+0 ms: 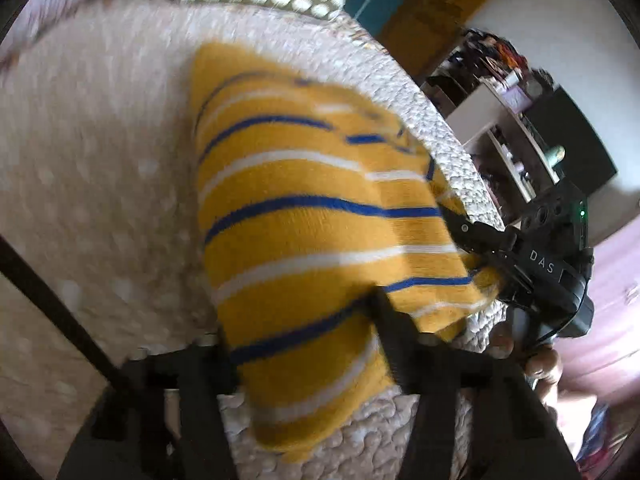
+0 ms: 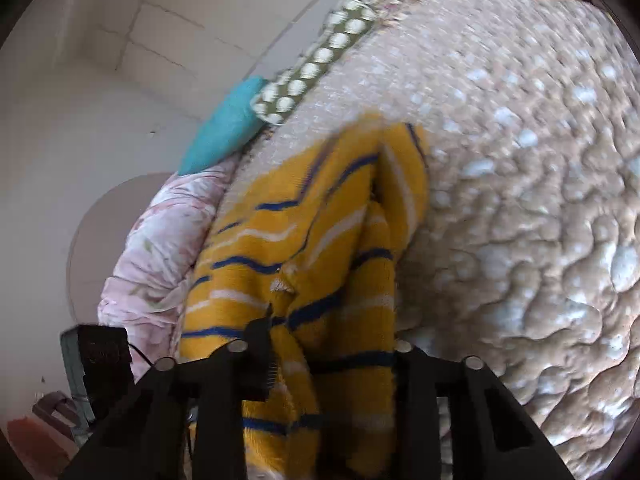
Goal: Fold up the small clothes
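Mid-fold, both claws on the sweater.
My left claw [image 1: 304, 340] and right claw [image 2: 332, 344] each pinch the striped sweater [image 1: 312, 216] on the bed [image 1: 100, 152]; next, I carry the near edge to the far side.

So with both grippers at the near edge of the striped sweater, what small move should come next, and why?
Probably close both grippers on that edge. In each wrist view the sweater lies between the fingers of the left gripper and the right gripper, but blur hides whether the pads press. The sweater still lies rumpled on the bed.

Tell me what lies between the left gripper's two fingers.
The yellow striped garment: in the left wrist view its near edge runs between the left gripper fingers, over the quilted bedspread.
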Action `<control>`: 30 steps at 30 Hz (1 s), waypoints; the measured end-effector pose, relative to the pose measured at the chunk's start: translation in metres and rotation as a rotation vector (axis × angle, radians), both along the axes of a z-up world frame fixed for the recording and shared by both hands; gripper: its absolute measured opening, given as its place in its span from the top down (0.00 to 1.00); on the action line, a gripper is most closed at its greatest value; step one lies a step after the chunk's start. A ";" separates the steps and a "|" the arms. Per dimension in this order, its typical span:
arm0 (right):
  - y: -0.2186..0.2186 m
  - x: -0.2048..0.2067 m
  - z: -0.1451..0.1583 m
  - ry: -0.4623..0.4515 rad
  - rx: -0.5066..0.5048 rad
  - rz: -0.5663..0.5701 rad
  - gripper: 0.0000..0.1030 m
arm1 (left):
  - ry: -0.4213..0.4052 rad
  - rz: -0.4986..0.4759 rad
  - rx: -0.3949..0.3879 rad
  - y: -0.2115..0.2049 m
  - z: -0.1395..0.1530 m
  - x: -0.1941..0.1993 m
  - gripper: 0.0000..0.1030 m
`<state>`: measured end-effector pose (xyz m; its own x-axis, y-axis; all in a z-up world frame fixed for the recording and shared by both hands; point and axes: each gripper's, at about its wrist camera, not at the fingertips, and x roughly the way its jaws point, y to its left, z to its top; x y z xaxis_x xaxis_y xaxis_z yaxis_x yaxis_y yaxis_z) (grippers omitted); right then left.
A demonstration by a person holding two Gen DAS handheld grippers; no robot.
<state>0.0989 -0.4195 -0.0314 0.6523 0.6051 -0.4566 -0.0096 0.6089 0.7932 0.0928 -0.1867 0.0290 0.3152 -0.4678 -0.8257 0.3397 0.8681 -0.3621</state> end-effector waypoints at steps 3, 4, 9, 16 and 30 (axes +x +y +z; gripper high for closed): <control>0.001 -0.017 0.014 -0.078 0.017 0.029 0.69 | -0.094 -0.018 0.053 0.008 0.034 -0.014 0.61; 0.002 -0.023 0.013 -0.084 0.010 0.036 0.69 | -0.103 -0.023 0.069 0.009 0.037 -0.019 0.61; 0.000 -0.049 -0.012 -0.031 -0.041 0.009 0.67 | -0.079 -0.017 0.267 0.010 0.000 -0.041 0.52; -0.019 -0.085 0.025 -0.062 -0.229 -0.106 0.65 | -0.192 0.064 0.225 0.041 0.012 -0.087 0.42; 0.044 -0.046 0.017 -0.038 -0.162 0.121 0.78 | -0.202 0.408 0.412 0.130 -0.020 -0.119 0.07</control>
<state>0.0533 -0.3754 -0.0146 0.5979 0.6005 -0.5309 -0.1182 0.7211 0.6826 -0.0264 -0.0563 0.0088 0.5709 0.0683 -0.8182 -0.0222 0.9975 0.0677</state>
